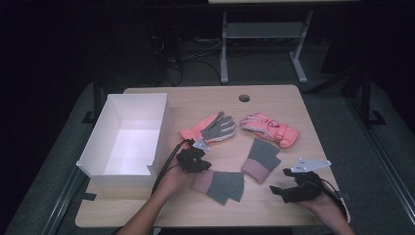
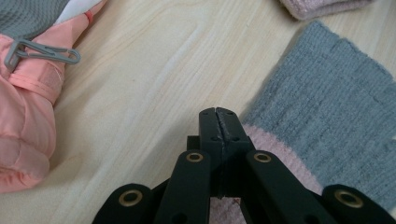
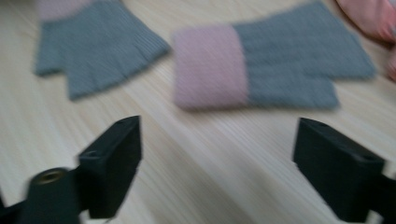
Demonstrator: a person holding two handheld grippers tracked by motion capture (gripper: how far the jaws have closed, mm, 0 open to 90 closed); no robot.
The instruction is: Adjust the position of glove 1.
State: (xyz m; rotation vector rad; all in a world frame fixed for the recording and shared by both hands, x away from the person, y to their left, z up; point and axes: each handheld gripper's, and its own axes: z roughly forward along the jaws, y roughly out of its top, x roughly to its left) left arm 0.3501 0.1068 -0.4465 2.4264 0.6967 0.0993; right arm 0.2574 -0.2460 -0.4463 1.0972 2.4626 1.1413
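Observation:
Two grey knit fingerless gloves with pink cuffs lie on the wooden table, one near the front and one right of it. My left gripper is shut, its tips just above the near glove's pink cuff, with nothing seen between the jaws. My right gripper is open near the front right edge. Its jaws stand wide over bare wood, short of both grey gloves.
A white open box stands at the left of the table. Two pink padded gloves lie behind the grey ones: one palm-up with a grey palm, one further right. A grey clip hangs on the nearer pink glove.

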